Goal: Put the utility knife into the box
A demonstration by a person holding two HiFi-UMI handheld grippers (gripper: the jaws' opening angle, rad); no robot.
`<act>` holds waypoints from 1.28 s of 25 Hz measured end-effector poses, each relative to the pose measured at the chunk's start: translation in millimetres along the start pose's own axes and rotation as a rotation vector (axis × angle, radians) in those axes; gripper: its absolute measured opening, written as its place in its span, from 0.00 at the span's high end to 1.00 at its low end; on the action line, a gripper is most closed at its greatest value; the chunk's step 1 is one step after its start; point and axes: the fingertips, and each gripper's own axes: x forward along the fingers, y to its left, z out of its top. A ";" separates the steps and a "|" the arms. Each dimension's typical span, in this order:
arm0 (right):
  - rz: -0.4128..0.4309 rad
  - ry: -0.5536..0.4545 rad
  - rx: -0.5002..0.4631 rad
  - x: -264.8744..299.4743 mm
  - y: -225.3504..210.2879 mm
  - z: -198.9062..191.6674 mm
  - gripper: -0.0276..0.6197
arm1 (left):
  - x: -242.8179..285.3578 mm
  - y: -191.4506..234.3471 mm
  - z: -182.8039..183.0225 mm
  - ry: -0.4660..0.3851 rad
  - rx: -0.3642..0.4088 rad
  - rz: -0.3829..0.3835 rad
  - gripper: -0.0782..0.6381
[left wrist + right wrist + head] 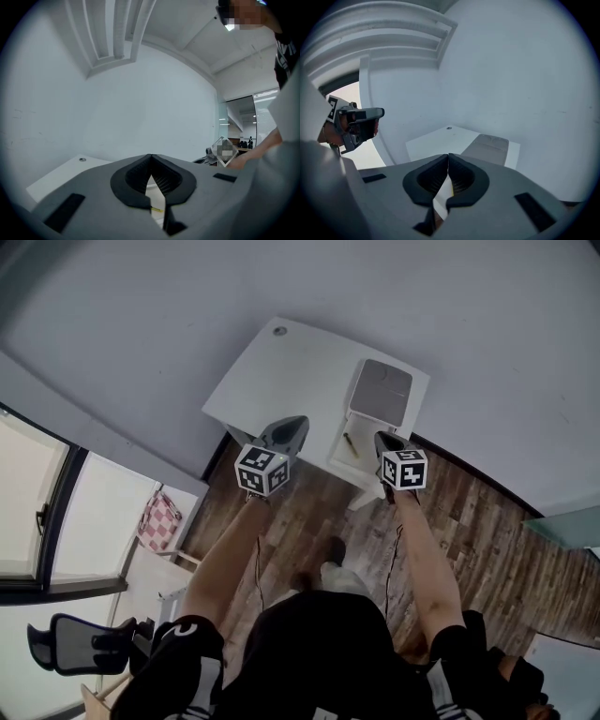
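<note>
Two claws, jaws pressed tip to tip, nothing gripped: left gripper (296, 426), right gripper (383, 440), both at near edge of white table (272, 367). Utility knife (349, 444) flat on table between them, just left of right tips. Grey box (380, 392) just beyond right gripper.

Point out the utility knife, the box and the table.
utility knife (350, 444): head view, middle of its slim body.
box (382, 390): head view, its grey top face.
table (272, 381): head view, bare white top left of the box.
</note>
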 end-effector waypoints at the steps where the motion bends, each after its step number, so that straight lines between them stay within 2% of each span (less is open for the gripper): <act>1: -0.009 -0.019 -0.006 -10.2 4.9 4.7 0.93 | -5.8 -4.2 4.1 -0.008 0.005 -0.007 0.85; 15: -0.061 -0.244 -0.058 -127.3 69.3 49.1 0.93 | -73.7 -63.5 33.6 -0.084 0.068 -0.113 0.85; 24: -0.089 -0.305 -0.051 -173.0 91.3 39.8 0.94 | -112.9 -83.1 36.9 -0.119 0.079 -0.130 0.85; 32: -0.108 -0.318 -0.053 -202.7 100.7 22.2 0.94 | -132.7 -93.5 28.7 -0.121 0.078 -0.126 0.85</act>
